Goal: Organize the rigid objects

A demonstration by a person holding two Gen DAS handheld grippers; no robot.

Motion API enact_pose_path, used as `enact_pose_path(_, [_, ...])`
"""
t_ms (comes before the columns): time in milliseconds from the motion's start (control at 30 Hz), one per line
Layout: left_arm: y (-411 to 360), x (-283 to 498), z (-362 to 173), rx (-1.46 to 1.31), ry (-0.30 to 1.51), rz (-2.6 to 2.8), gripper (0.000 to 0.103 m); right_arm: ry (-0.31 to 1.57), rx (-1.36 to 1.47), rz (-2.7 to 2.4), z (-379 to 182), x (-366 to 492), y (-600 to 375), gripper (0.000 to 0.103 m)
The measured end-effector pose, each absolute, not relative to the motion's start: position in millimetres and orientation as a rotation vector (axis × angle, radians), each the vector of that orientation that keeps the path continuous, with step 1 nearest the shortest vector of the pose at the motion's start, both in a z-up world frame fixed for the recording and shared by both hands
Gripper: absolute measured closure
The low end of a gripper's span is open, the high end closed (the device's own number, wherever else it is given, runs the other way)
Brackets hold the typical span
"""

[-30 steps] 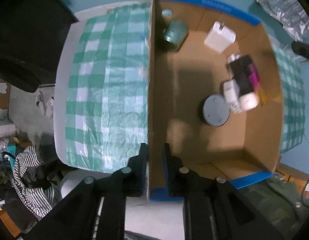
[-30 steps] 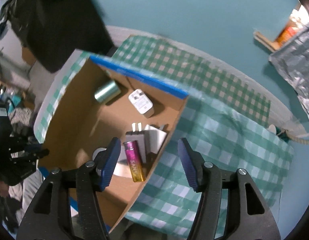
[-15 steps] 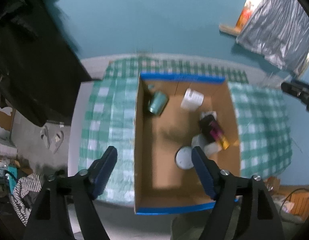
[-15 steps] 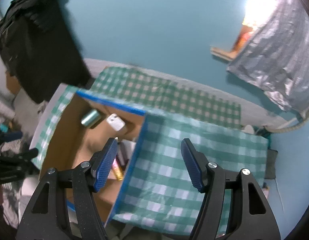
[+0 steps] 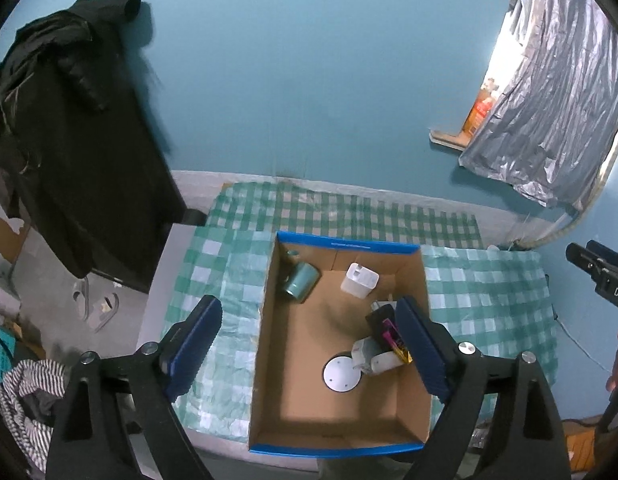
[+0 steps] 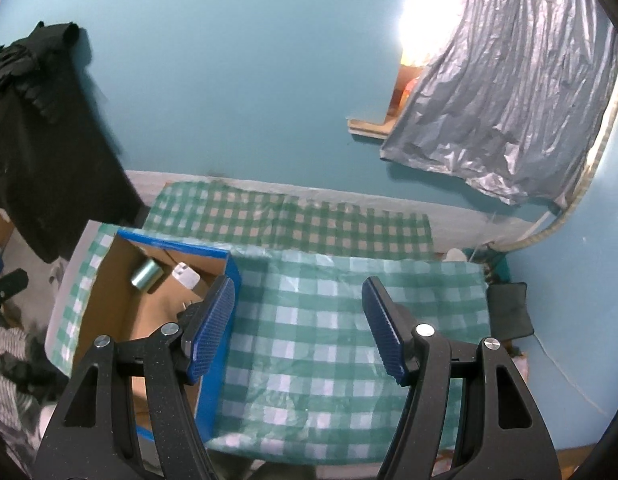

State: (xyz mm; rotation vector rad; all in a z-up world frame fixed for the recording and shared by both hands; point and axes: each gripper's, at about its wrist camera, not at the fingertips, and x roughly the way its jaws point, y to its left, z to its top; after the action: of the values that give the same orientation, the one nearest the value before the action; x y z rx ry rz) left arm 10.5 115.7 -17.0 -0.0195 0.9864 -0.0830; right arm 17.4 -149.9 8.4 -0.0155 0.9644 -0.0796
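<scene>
A cardboard box (image 5: 341,408) holding a green can (image 5: 301,285), white charger (image 5: 359,280) and round disc (image 5: 341,373) sits on the checked tablecloth (image 6: 329,344), as the left gripper (image 5: 307,350) and right gripper (image 6: 299,324) hover above, fingers spread wide, empty.

— How was the light?
— Dim and bluish overall. Glare blew out the window gap (image 6: 419,20) beside the foil sheet (image 6: 505,92), which showed sheen.
— Sharpness?
— Centre crisp; fisheye bent the edges, black corners vignetted. The cardboard box (image 5: 341,446) held soft shadows inside.
</scene>
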Motion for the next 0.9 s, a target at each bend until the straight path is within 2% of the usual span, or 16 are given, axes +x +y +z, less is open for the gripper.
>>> enact_pose_path(333, [94.0, -4.9, 0.7, 0.068, 0.9, -0.135, 0.011, 0.954, 0.012, -0.101, 12.1, 16.1, -164.0, 0.037])
enact_pose_path(700, [92.5, 4.2, -10.5, 0.07, 1.008, -0.106, 0.011, 0.96, 0.025, -0.117, 11.7, 17.1, -173.9, 0.037])
enact_pose_path(900, [94.7, 2.5, -8.5, 0.053, 1.007, -0.097, 0.011, 0.962, 0.024, -0.12, 13.2, 18.1, -179.1, 0.037])
